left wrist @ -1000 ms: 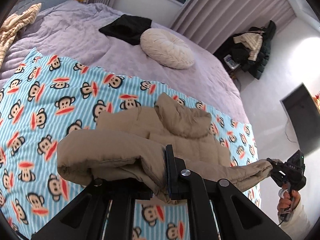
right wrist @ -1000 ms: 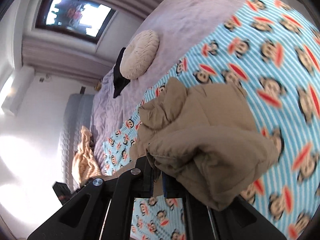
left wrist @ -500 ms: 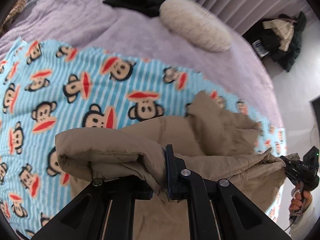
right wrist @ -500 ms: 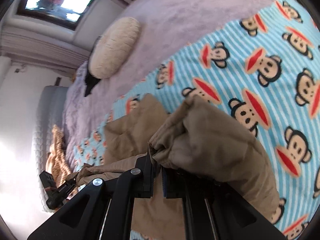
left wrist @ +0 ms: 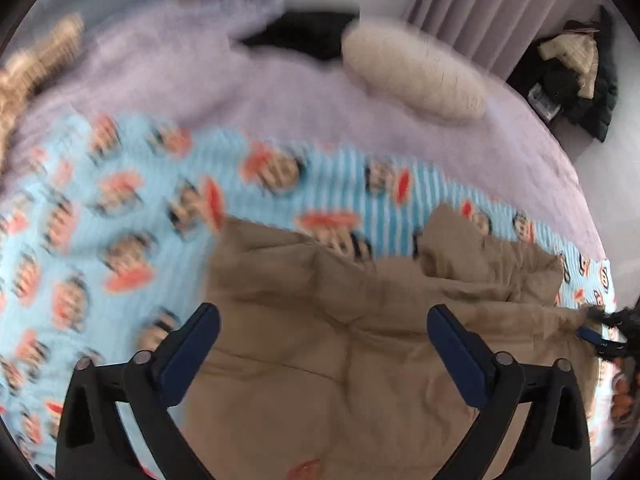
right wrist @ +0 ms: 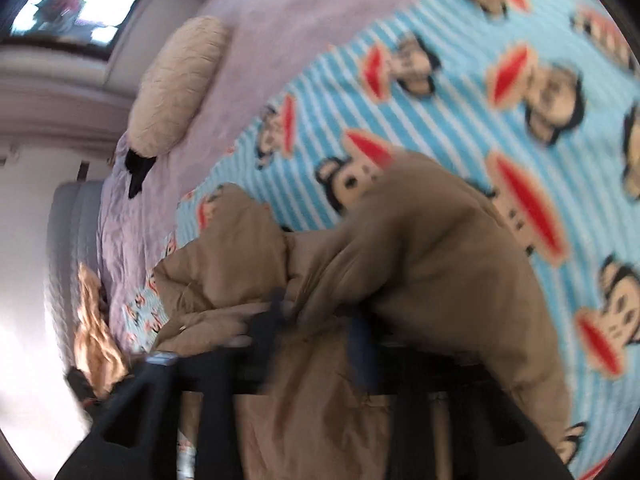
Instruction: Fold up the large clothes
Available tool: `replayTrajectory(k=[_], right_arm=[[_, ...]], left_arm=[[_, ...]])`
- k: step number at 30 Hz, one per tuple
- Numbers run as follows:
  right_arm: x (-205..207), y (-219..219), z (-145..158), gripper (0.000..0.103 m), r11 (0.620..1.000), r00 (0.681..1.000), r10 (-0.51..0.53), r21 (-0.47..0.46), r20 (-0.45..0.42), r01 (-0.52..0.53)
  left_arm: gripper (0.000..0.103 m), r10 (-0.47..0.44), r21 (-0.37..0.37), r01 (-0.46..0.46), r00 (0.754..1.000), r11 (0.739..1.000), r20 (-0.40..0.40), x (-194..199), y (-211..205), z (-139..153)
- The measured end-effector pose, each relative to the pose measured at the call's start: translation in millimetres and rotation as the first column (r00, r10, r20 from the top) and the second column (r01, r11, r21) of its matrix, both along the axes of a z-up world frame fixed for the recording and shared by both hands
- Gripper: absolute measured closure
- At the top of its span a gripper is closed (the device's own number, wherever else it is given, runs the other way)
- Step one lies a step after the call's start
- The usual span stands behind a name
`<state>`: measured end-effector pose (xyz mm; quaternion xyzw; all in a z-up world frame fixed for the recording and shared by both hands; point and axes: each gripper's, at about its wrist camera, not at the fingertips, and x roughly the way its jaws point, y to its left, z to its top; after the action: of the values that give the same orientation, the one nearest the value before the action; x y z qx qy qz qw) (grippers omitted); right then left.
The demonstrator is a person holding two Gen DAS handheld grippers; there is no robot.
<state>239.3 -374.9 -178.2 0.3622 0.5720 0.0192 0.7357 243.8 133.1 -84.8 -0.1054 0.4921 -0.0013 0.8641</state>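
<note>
A tan puffy jacket (left wrist: 352,344) lies folded on a blue striped monkey-print blanket (left wrist: 120,248) on the bed. My left gripper (left wrist: 320,332) is open and empty, its jaws wide apart just above the jacket. In the right wrist view the jacket (right wrist: 420,240) drapes over my right gripper (right wrist: 316,312). The jaws look partly apart with fabric between them, but blur hides whether they hold it. The right gripper also shows at the right edge of the left wrist view (left wrist: 612,328), at the jacket's edge.
A cream round cushion (left wrist: 416,76) and a black garment (left wrist: 308,32) lie on the lilac bedspread (left wrist: 240,92) beyond the blanket. A tan striped cloth (left wrist: 36,64) lies far left. Dark clothes (left wrist: 572,76) are piled by the curtain at right.
My left gripper has opened and let go of the jacket fold, which now lies flat. The right gripper's jaws have moved apart somewhat. Both views are blurred by motion.
</note>
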Motion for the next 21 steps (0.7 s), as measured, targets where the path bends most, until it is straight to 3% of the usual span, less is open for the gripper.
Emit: replayTrajectory(k=[1, 3, 5, 6, 8, 9, 10, 12, 14, 16, 21], right_arm=[[-5, 2, 13, 0.036, 0.999, 0.999, 0.012, -0.033, 0.033, -0.011], [-14, 13, 32, 0.041, 0.995, 0.995, 0.056, -0.092, 0.077, -0.049], [-18, 38, 38, 0.084, 0.98, 0.983, 0.162, -0.13, 0.088, -0.15], [-18, 54, 36, 0.087, 0.967, 0.972, 0.222, -0.147, 0.076, -0.209], [-12, 85, 29, 0.088, 0.938, 0.945, 0.317, -0.175, 0.08, -0.299], [-8, 97, 24, 0.088, 0.923, 0.933, 0.35, -0.201, 0.086, -0.328], [-4, 107, 18, 0.088, 0.912, 0.925, 0.37, -0.227, 0.092, -0.342], [8, 118, -3, 0.088, 0.898, 0.922, 0.378, -0.275, 0.078, -0.345], [17, 117, -25, 0.094, 0.905, 0.935, 0.35, -0.279, 0.055, -0.323], [25, 112, -45, 0.098, 0.93, 0.95, 0.308, -0.223, 0.043, -0.291], [31, 112, -66, 0.102, 0.933, 0.95, 0.308, -0.208, 0.044, -0.293]], left_arm=[[0.0, -0.012, 0.006, 0.012, 1.0, 1.0, 0.02, -5, 2, 10], [0.0, -0.034, -0.008, 0.034, 0.999, 0.999, 0.018, -7, -1, 16], [0.012, -0.102, -0.033, 0.101, 0.995, 0.994, -0.007, 3, -15, 11], [0.025, -0.141, -0.037, 0.14, 0.99, 0.989, -0.023, 10, -30, 2], [0.034, -0.207, -0.074, 0.203, 0.978, 0.976, -0.04, 17, -51, -12], [0.044, -0.235, -0.084, 0.232, 0.971, 0.969, -0.037, 22, -66, -24], [0.046, -0.246, -0.064, 0.243, 0.969, 0.968, -0.037, 26, -76, -33], [0.046, -0.217, 0.015, 0.218, 0.975, 0.976, -0.049, 38, -92, -56], [0.046, -0.166, -0.015, 0.165, 0.984, 0.986, -0.067, 51, -90, -84], [0.046, -0.141, -0.024, 0.139, 0.988, 0.99, -0.065, 58, -88, -99], [0.046, -0.16, 0.027, 0.162, 0.986, 0.986, -0.05, 70, -100, -113]])
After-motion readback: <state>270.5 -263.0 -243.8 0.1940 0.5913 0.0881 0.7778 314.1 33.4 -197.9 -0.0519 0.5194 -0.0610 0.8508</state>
